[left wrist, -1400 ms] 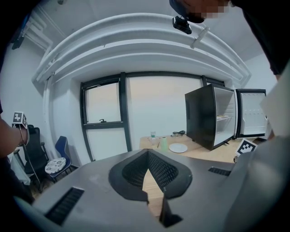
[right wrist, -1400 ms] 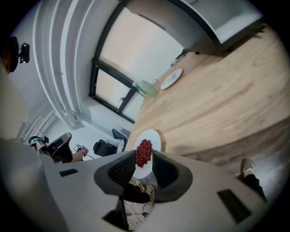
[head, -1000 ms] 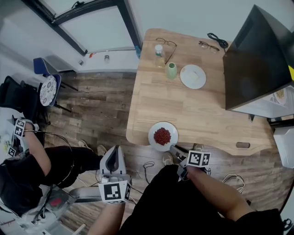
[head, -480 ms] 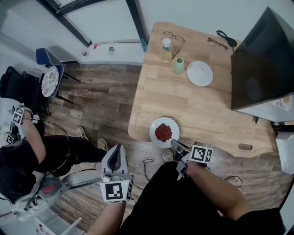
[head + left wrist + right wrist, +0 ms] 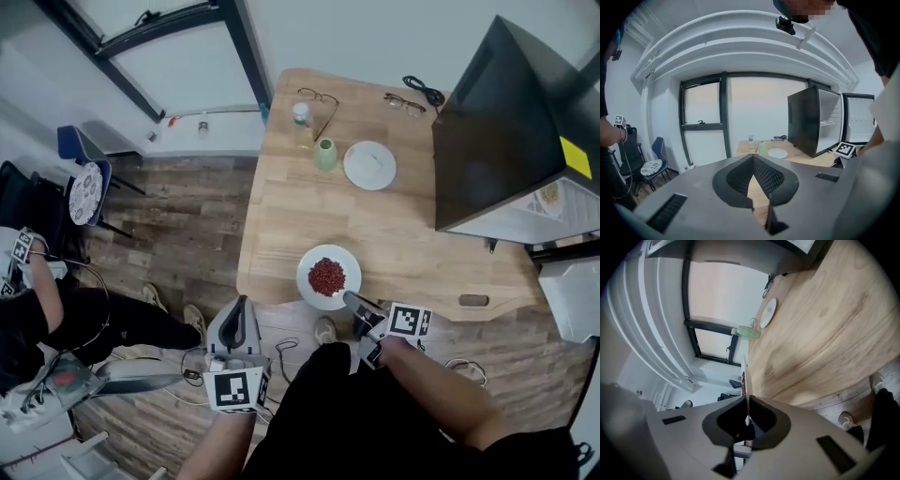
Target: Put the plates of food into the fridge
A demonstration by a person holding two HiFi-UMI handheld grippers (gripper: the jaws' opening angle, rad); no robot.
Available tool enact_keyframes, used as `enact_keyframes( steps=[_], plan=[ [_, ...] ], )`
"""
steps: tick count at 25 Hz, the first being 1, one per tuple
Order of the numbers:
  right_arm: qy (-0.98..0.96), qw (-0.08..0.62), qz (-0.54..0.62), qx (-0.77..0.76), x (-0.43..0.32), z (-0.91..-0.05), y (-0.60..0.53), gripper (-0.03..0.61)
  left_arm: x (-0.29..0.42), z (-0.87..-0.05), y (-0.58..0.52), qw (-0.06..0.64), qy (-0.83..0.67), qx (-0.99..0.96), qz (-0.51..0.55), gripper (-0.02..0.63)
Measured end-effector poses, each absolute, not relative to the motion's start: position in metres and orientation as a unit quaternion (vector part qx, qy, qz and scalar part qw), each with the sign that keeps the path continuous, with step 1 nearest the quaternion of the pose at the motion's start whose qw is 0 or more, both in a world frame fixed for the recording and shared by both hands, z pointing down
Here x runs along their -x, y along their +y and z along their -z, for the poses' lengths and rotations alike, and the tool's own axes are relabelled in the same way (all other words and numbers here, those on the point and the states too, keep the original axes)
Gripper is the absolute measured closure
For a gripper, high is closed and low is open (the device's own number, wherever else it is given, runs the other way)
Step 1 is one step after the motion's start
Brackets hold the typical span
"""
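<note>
Right gripper (image 5: 350, 301) jaws have just been closing and pinch the near right rim of the plate (image 5: 306, 272). The plate holds red food (image 5: 327, 277) and sits at the near edge of the table (image 5: 403, 234). Left gripper (image 5: 236, 324) jaws are pressed together on nothing, over the wood floor (image 5: 187, 216) near left of the plate. The fridge (image 5: 506, 141) stands open at the table's right end.

1. The black box-shaped fridge (image 5: 506, 141) runs off the head view's right edge, and its open inside is mostly hidden.
2. The red food (image 5: 326, 277) heaped on the white round plate (image 5: 330, 300) is too small to identify.
3. The right gripper view shows that plate (image 5: 745, 380) only edge-on, hiding nearly all its food.
4. The seated person in black clothes (image 5: 37, 314) is cut by the left edge.
5. The small dark oval mark (image 5: 473, 300) on the light wooden table (image 5: 281, 216) is unreadable.
</note>
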State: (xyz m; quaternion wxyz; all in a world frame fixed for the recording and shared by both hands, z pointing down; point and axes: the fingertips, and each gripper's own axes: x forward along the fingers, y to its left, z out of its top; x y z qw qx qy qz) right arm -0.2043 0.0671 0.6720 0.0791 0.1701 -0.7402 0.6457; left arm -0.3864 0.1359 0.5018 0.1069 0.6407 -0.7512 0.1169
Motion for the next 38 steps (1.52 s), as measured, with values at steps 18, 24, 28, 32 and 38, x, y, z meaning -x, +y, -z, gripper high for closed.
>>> enact_keyframes(
  steps=[18,24,28,32,38],
  plan=[
    [-0.740,0.007,-0.623,-0.255,0.044,-0.621,0.011,0.545,0.279,-0.456,0.035,0.053,-0.681,-0.724,-0.097,0.611],
    [-0.727,-0.033,-0.616,-0.302,-0.024,-0.613,-0.007,0.545,0.236,-0.444,-0.012,0.033,-0.650,-0.753,-0.093,0.611],
    [-0.720,-0.066,-0.608,-0.328,-0.064,-0.604,-0.020,0.545,0.197,-0.442,-0.038,0.028,-0.625,-0.775,-0.091,0.611],
    [-0.713,-0.090,-0.600,-0.352,-0.101,-0.597,-0.036,0.545,0.160,-0.439,-0.060,0.021,-0.599,-0.795,-0.093,0.611],
    [-0.709,-0.105,-0.596,-0.363,-0.138,-0.595,-0.059,0.545,0.121,-0.428,-0.095,0.005,-0.586,-0.805,-0.094,0.611]
  ],
)
